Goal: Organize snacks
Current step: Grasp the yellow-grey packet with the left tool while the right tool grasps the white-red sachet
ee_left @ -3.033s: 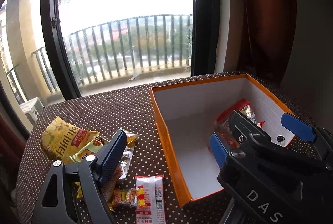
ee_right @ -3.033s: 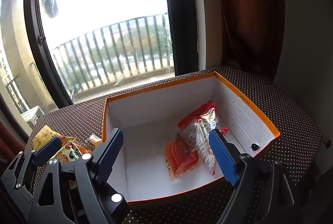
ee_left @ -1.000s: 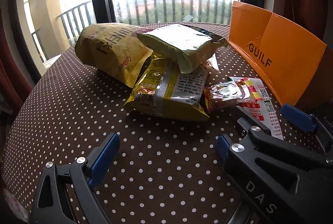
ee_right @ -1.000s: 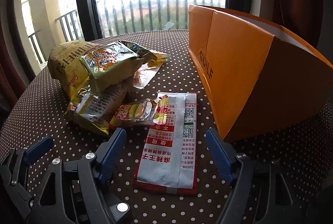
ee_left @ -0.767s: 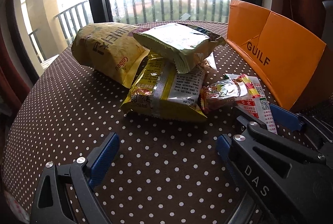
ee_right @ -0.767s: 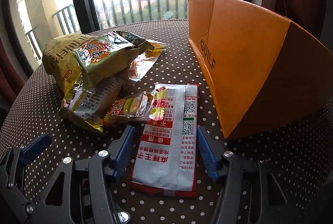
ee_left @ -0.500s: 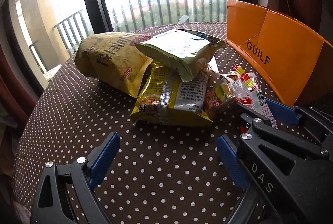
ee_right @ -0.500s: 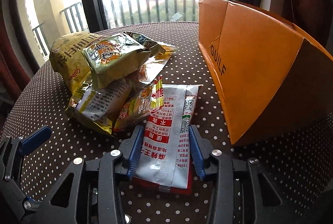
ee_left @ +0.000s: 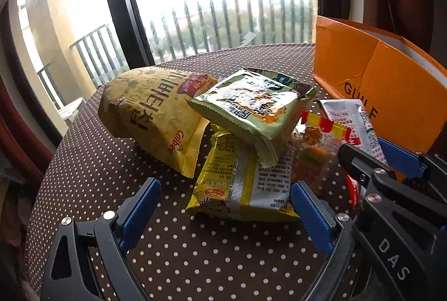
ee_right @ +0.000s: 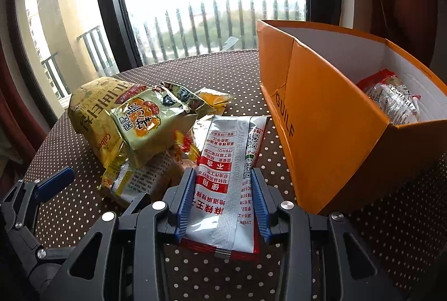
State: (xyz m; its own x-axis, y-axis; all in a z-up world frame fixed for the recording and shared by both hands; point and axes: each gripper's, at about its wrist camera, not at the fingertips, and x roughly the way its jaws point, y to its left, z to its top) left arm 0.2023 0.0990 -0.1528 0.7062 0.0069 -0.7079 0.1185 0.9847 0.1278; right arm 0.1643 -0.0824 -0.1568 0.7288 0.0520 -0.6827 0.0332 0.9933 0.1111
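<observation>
While the right gripper (ee_right: 222,200) is clamped on the near end of the red-and-white sachet (ee_right: 227,169), its blue pads pressing both long edges, the packet tilts up off the polka-dot tablecloth (ee_right: 69,206) toward the orange box (ee_right: 329,133). The box stands just right of the sachet, and at least one red-and-silver packet (ee_right: 391,99) lies inside it. The left gripper (ee_left: 226,213) hangs with its jaws wide apart, just short of the yellow-and-white packet (ee_left: 243,183) at the bottom of the snack pile. A green pouch (ee_left: 251,111) rests on top of that packet and leans against the big yellow chip bag (ee_left: 151,116). A small clear-wrapped snack (ee_left: 315,144) sits between pile and sachet, though blur hides whether it touches the sachet.
</observation>
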